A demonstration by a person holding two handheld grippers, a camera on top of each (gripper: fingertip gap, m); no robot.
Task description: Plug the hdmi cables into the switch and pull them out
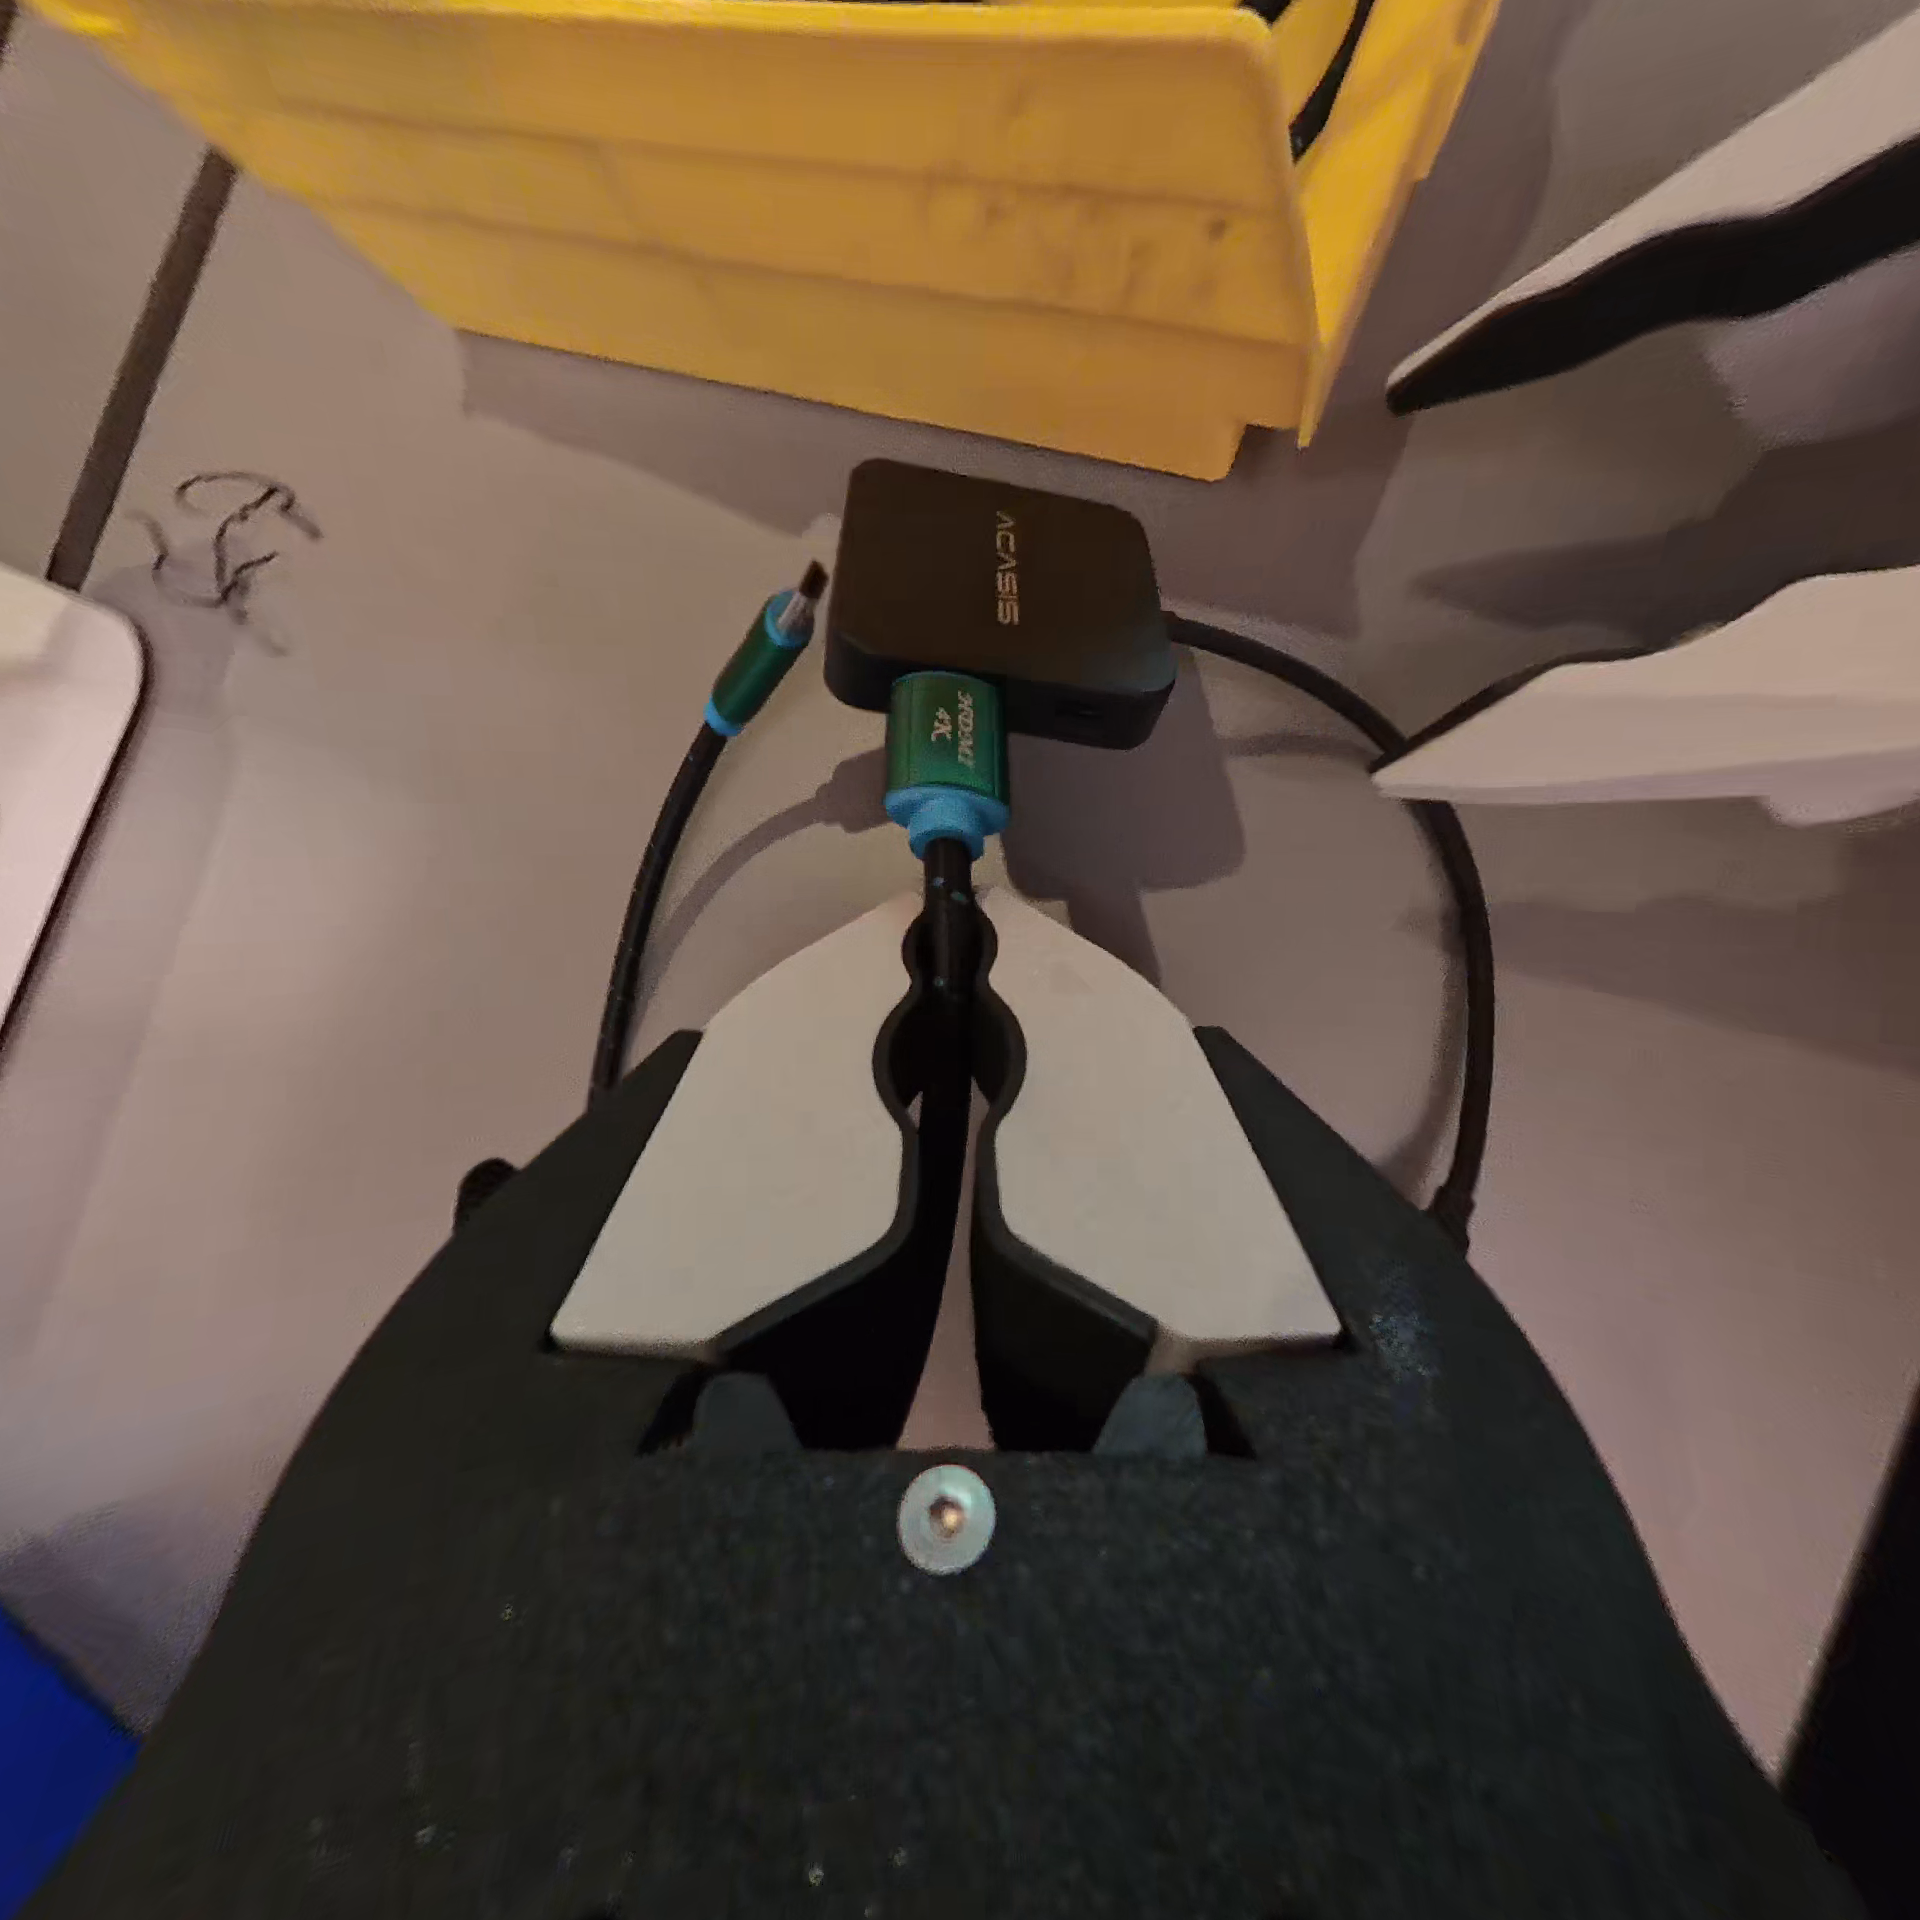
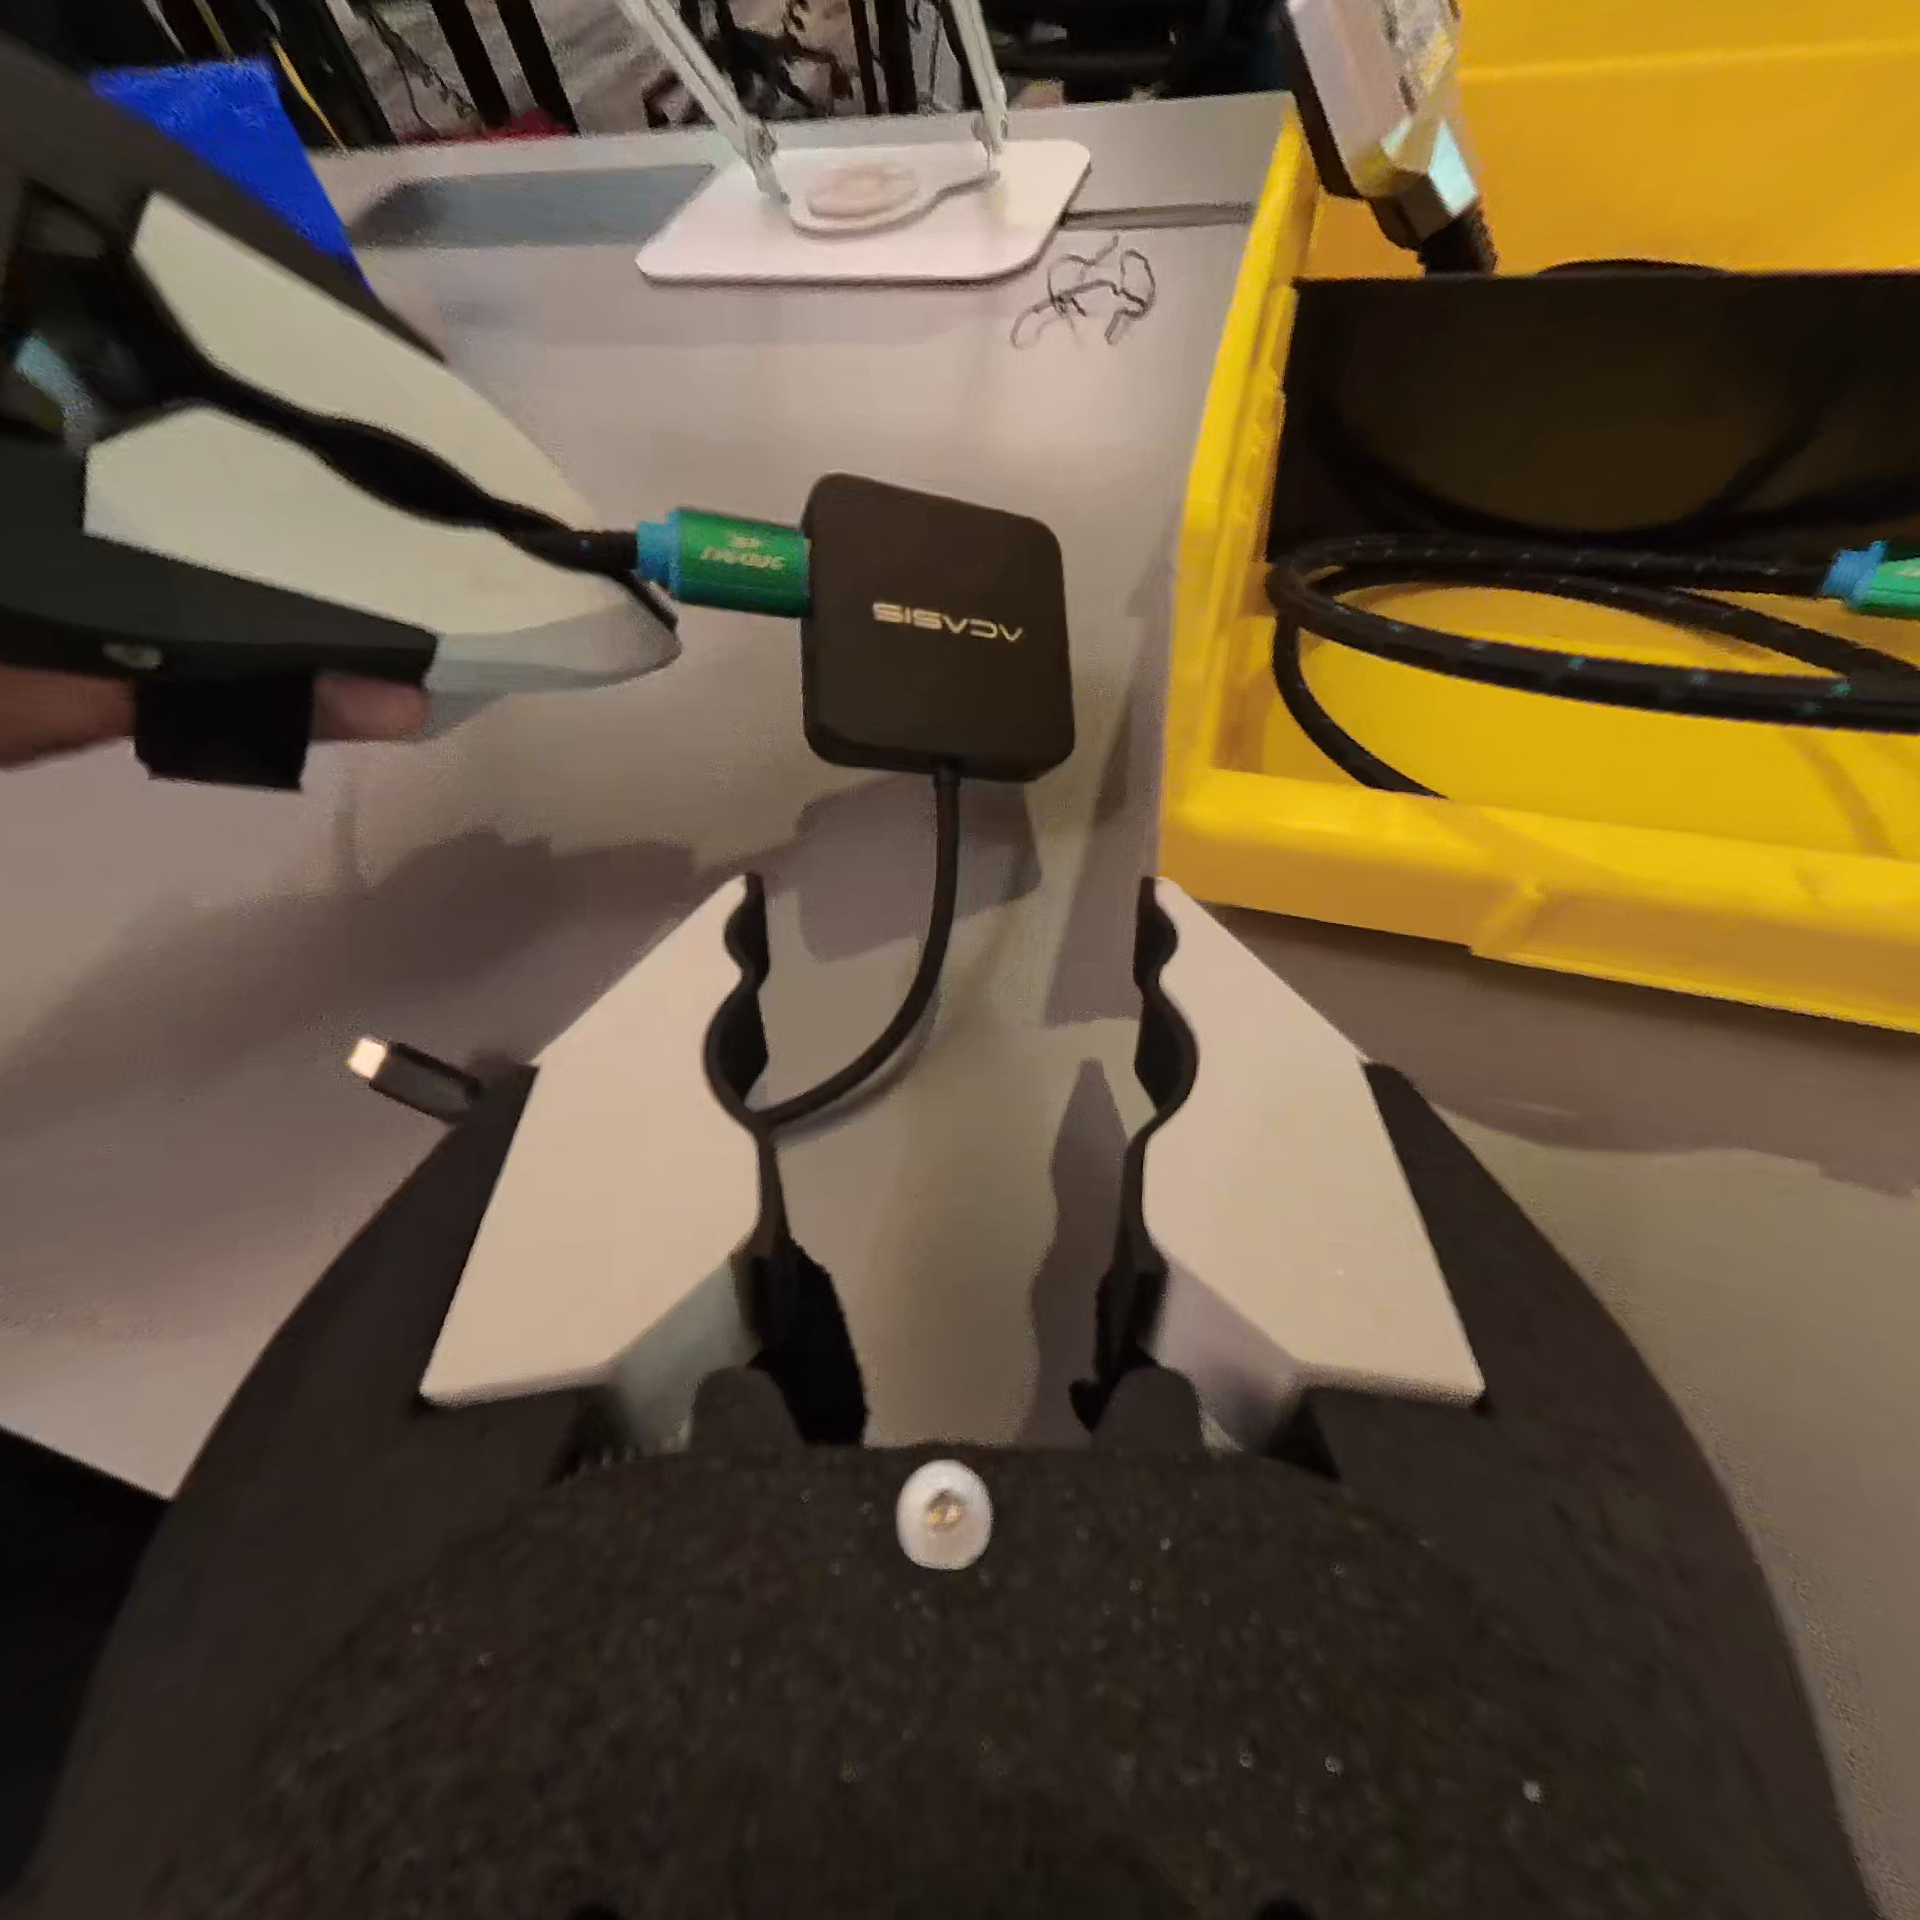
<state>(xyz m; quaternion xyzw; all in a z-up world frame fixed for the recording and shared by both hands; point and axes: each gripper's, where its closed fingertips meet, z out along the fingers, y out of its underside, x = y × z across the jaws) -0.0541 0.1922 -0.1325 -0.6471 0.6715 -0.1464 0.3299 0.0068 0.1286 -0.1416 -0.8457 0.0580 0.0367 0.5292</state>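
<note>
At far left in the right wrist view, left gripper (image 2: 623,613) is closed on the braided hdmi cable (image 2: 540,535), just behind the green plug (image 2: 727,561). Plug's nose is in the left side port of the black switch (image 2: 935,623); seated depth can't be told. Plug's long axis runs left-right, in line w/ the left gripper's fingers, so a pull (if that's next) looks like straight back leftward along that axis. Left wrist view agrees: cable (image 1: 948,935) pinched btwn the jaws, plug (image 1: 940,753) straight ahead, switch (image 1: 997,603) beyond, a 2nd green plug (image 1: 764,665) lying loose just left of it.

Centre: switch flat on grey table (image 2: 623,831), its thin pigtail (image 2: 935,935) trailing toward the right gripper (image 2: 945,894), which is wide open, empty, near but not touching the switch. Likely needed to brace it.

Right: yellow bin (image 2: 1455,862) w/ more coiled cable.
</note>
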